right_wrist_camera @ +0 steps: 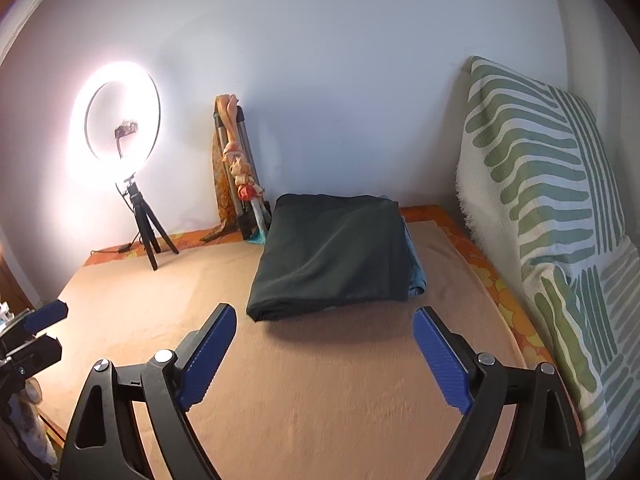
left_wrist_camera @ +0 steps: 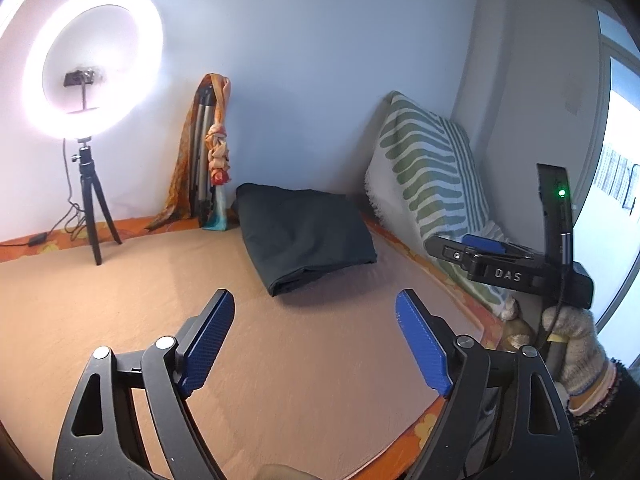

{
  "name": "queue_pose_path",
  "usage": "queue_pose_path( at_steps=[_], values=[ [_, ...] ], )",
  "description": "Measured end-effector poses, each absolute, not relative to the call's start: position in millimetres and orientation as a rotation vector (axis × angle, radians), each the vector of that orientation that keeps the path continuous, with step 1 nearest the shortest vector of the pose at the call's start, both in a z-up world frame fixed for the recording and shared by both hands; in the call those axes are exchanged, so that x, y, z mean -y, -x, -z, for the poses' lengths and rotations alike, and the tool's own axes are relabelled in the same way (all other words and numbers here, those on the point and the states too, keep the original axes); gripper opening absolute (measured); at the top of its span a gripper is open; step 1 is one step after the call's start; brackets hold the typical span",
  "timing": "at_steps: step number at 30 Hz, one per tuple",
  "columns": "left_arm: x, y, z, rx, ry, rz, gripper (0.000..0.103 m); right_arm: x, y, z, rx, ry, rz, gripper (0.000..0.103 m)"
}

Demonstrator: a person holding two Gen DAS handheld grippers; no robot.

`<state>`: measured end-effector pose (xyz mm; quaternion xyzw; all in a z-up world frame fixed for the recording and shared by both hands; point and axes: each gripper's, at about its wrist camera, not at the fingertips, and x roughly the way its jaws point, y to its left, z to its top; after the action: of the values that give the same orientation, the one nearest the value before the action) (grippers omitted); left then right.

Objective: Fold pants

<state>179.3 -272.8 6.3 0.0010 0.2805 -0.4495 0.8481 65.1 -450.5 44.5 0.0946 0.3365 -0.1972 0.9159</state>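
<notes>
Already folded into a soft, limp, light dark bundle, the pants (right_wrist_camera: pixel 332 252) lie far-centre on the bed (right_wrist_camera: pixel 168 320), best pinched at a doubled edge; both grippers' fingers (left_wrist_camera: pixel 316 340) (right_wrist_camera: pixel 325 354) gape wide, empty.

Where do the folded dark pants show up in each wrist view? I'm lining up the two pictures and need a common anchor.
Left wrist view: the folded dark pants lie right of centre on the tan bed cover, beyond the open jaws.
Right wrist view: the folded dark pants lie at centre, ahead of the open jaws.
Shared landmark: the lit ring light stands to the left of the pants in both.
</notes>
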Motion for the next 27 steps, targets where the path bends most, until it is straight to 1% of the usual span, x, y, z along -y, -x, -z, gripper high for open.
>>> queue_pose_path(
  at_steps=[7,8,13,15,20,23,27],
  values=[
    [267,-176,5,-0.598,-0.009,0.892,0.087,428,-49,-37,-0.682,-0.177,0.448,0.103],
    [267,-176,6,-0.600,-0.012,0.884,0.090,425,-46,-37,-0.682,-0.172,0.455,0.103],
    [267,-177,12,-0.589,-0.051,0.854,0.090,415,-41,-34,-0.662,-0.157,0.473,0.103],
    [267,-177,15,-0.596,-0.057,0.858,0.093,412,-40,-32,-0.650,-0.136,0.484,0.103],
    [265,-178,21,-0.617,-0.048,0.857,0.093,408,-40,-30,-0.636,-0.121,0.488,0.103],
    [266,-179,23,-0.621,-0.069,0.840,0.100,408,-40,-30,-0.628,-0.125,0.492,0.103],
    [264,-179,25,-0.608,-0.076,0.831,0.101,410,-40,-29,-0.620,-0.140,0.496,0.103]
  ],
)
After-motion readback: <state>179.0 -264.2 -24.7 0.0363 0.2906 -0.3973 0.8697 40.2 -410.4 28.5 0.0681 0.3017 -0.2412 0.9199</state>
